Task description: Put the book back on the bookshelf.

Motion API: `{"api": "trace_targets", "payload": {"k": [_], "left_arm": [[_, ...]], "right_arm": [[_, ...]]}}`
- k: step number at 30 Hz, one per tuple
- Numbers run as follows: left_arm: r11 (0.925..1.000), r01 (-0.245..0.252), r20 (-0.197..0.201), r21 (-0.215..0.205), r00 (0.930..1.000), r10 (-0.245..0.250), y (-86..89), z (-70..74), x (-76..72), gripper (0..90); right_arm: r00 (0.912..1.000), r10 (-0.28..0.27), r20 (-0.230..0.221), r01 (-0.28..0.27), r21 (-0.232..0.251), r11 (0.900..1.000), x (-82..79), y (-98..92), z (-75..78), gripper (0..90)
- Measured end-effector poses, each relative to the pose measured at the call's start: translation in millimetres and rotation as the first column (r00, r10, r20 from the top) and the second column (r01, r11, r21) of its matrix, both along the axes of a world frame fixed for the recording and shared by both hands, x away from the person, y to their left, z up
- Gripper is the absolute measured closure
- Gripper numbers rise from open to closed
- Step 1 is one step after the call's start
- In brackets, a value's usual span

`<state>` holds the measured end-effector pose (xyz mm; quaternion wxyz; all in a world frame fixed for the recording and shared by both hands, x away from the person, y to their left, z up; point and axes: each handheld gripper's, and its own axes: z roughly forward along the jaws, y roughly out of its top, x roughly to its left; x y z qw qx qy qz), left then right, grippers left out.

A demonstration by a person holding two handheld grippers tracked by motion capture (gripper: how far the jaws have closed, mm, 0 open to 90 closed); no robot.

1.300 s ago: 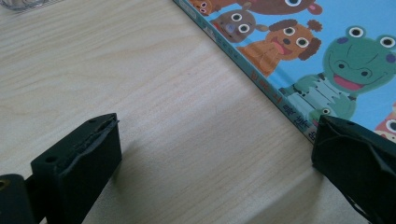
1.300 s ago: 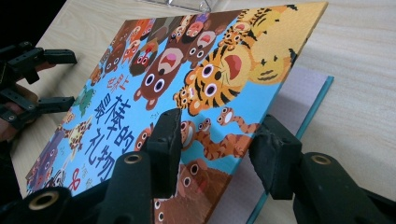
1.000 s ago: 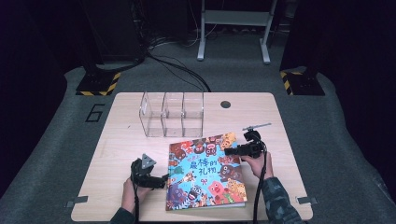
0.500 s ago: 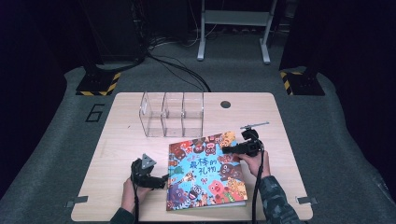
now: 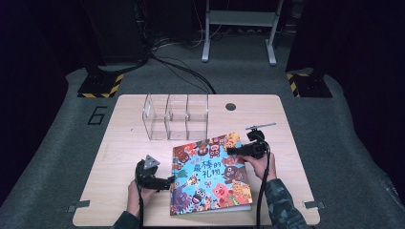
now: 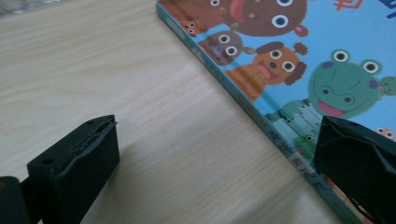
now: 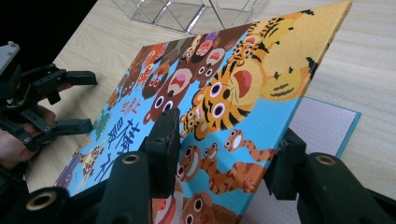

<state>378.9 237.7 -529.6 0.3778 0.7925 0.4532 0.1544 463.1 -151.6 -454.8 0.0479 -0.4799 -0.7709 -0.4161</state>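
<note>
Right claw [image 7: 224, 154], clamped on the picture book's front cover [image 7: 243, 93], should lift slowly; left claw [image 6: 219, 158], jaws apart, steadies the spine.

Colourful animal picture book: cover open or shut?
Partly open. The colourful animal picture book has its front cover lifted by the right gripper, exposing the pale inside page.
</note>
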Motion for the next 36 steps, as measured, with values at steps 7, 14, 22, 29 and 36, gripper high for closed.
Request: {"api": "trace_targets", "payload": {"k": [7, 14, 22, 29, 36], "left_arm": [[1.0000, 0.005, 0.002, 0.000, 1.0000, -0.005, -0.1, -0.3, -0.2, 0.3], [1.0000, 0.007, 0.010, -0.002, 0.9999, -0.007, -0.2, -1.0, -0.3, 0.4], [0.9998, 0.018, 0.011, -0.003, 0.9998, -0.017, 0.4, -1.1, -0.1, 0.4], [0.9995, 0.030, 0.008, 0.009, 0.9995, -0.030, 1.6, -0.6, 0.0, 0.4], [0.9995, 0.030, 0.008, 0.009, 0.9995, -0.030, 1.7, -0.6, 0.1, 0.4]], "right_arm": [[0.9999, 0.007, -0.007, -0.007, 0.000, 1.000, 2.1, 0.3, 2.4, 53.1], [0.9985, 0.054, -0.002, -0.054, -0.061, 0.997, 9.1, 9.3, 5.8, 45.6], [0.9960, 0.089, 0.010, -0.088, -0.087, 0.992, 21.2, 22.4, 12.6, 44.7], [0.9959, 0.086, 0.027, -0.086, -0.027, 0.996, 25.4, 20.9, 11.8, 52.5], [0.9936, 0.098, 0.055, -0.099, 0.015, 0.995, 22.4, 20.6, 13.6, 56.6]]}}
